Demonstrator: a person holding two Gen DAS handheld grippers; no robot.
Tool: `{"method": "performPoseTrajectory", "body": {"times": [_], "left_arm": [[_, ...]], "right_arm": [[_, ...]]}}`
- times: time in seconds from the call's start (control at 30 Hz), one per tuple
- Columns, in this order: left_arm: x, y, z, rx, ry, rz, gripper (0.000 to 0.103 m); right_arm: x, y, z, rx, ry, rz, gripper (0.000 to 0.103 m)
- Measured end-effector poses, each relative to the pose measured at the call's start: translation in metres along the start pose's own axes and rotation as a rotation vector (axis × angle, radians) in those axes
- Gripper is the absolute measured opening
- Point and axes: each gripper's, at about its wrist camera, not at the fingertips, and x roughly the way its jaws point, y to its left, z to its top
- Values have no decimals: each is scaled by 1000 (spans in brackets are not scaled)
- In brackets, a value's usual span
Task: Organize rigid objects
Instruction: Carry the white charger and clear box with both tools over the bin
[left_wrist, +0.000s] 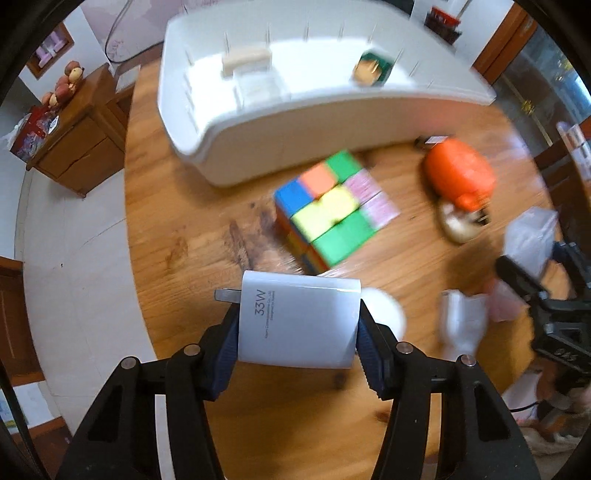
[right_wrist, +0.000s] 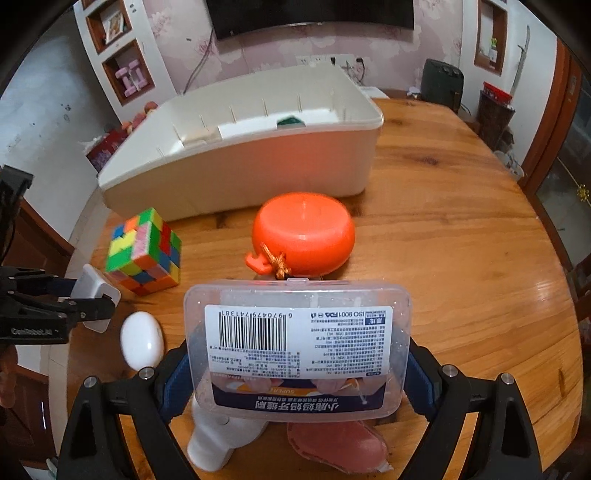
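Left claw clenches white, rigid, slick plastic charger block by its flat sides; right claw clamps light clear plastic box across its ends. White compartment bin ahead.

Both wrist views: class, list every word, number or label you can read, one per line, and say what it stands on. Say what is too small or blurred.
"33W": white charger in the left gripper; smaller lines beneath too small.
"6 970479 741381", upside down: label of the clear plastic box in the right gripper.
"ISO 9001": same label; its fine print and the blue band's large characters are not legible to me.
"GenRobot.AI": left gripper body, in the right wrist view.
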Motion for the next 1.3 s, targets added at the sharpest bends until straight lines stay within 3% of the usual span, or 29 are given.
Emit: {"method": "performPoseTrajectory", "body": {"times": [0.2,0.43,0.63,0.8,1.07,1.3], "left_arm": [[-58,-31,17,10,-88,19,60],[-128,-30,60,12,-197,56,60],[-172,-46,103,28,-277,57,60],[-199,-51,145,26,-337,77,60],[-198,-29,222,-54,-360,63,60],[-151,-3,268,-109,-305,64,60]], "right_arm": [[-39,0,16,-15,-71,33,92],[-95,-3,53,-18,-148,73,92],[-141,-8,101,-33,-216,117,92],[-185,-11,151,-32,-328,145,92],[-208,-3,221,-13,-450,99,92],[-159,3,243,43,-374,99,92]]}}
